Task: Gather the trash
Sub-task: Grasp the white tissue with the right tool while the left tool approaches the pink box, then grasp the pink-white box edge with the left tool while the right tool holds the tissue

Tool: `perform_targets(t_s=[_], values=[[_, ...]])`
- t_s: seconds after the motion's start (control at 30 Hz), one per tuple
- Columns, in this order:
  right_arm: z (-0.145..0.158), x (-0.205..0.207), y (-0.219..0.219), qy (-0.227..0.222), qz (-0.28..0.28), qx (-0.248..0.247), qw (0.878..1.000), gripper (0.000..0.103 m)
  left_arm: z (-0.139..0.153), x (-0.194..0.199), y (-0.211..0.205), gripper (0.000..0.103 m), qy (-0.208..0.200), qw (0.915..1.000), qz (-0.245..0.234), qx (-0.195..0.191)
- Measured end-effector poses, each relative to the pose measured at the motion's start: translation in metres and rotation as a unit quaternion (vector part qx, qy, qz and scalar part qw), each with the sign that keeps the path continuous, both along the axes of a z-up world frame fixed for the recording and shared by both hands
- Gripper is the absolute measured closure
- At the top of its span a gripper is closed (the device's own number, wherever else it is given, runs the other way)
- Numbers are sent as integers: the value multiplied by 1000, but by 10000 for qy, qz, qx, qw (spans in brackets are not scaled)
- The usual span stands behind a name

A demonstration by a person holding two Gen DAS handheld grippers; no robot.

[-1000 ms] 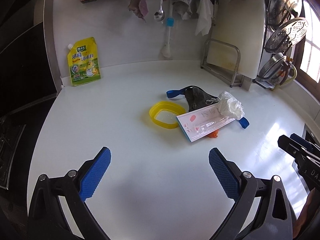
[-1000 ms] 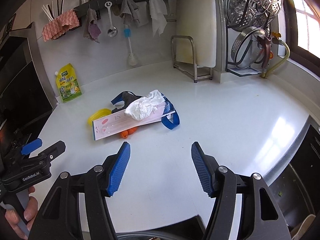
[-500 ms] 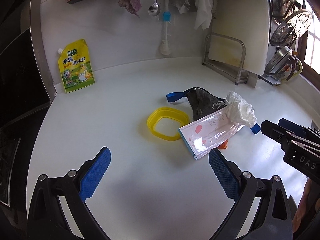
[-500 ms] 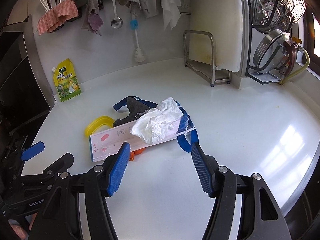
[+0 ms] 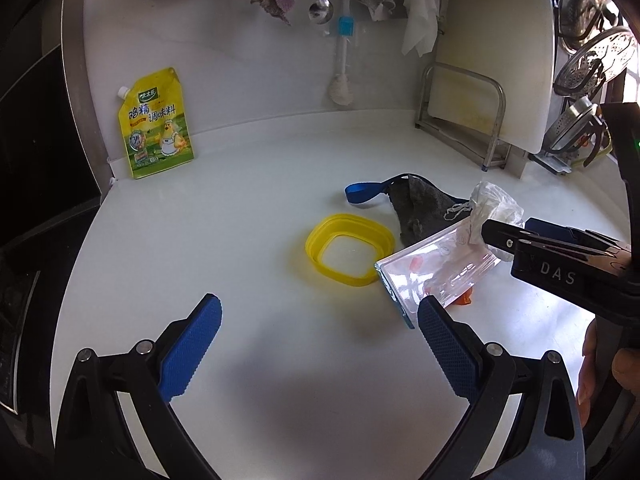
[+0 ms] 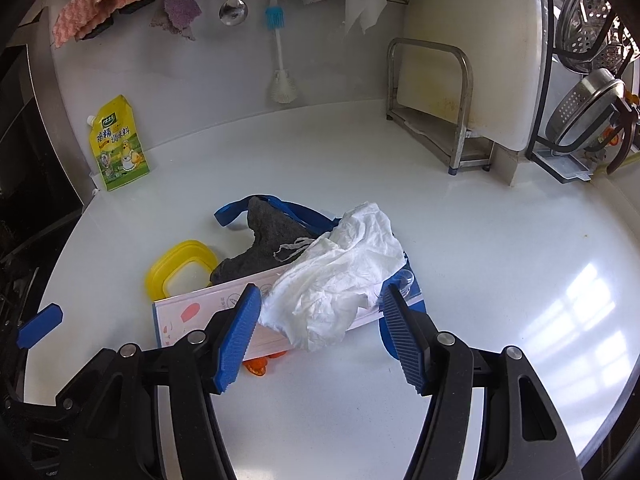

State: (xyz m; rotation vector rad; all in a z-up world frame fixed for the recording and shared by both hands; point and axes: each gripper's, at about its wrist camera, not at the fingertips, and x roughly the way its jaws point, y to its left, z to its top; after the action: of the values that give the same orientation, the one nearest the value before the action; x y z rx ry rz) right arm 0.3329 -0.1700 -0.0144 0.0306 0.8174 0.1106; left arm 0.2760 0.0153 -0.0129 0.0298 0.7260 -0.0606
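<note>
Trash lies in a small heap near the middle of the white countertop [image 6: 500, 240]: a crumpled white tissue [image 6: 340, 276] on a flat clear-and-pink package [image 6: 192, 312], with a grey cloth [image 6: 268, 240], a blue strap [image 6: 232, 212], a yellow square ring [image 6: 180, 272] and an orange scrap [image 6: 256, 366] around it. Right gripper [image 6: 320, 332] is spread wide, its blue pads [image 6: 236, 336] either side of the tissue without pressing it. Left gripper [image 5: 320, 344] hangs open over bare counter, holding nothing. A yellow seasoning pouch [image 5: 156, 124] leans against the back wall.
</note>
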Motion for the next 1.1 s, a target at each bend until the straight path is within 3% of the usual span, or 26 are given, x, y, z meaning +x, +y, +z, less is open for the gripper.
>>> perform_targets(t_s=[0.1,0.3,0.33,0.67,0.87,1.1], values=[[-5,3,3,29,-7,-102,9999,47,0,0,0,6,15,10000,-1,-20],[-6,0,-3,94,18,24,10000,88,0,0,-4,6,25,10000,-37,-19],[-6,-1,-6,91,7,81,9999,89,0,1,-5,6,32,10000,-45,-31],[15,-29,-54,-194,-311,319,9988,92,3,8,-35,6,54,9990,-400,-183],[21,-47,-88,-219,-450,551,9972,92,-2,21,-65,6,53,9977,-674,-69],[15,-58,-107,-227,-445,767,9958,92,-15,46,-81,6,226,9974,-648,219]])
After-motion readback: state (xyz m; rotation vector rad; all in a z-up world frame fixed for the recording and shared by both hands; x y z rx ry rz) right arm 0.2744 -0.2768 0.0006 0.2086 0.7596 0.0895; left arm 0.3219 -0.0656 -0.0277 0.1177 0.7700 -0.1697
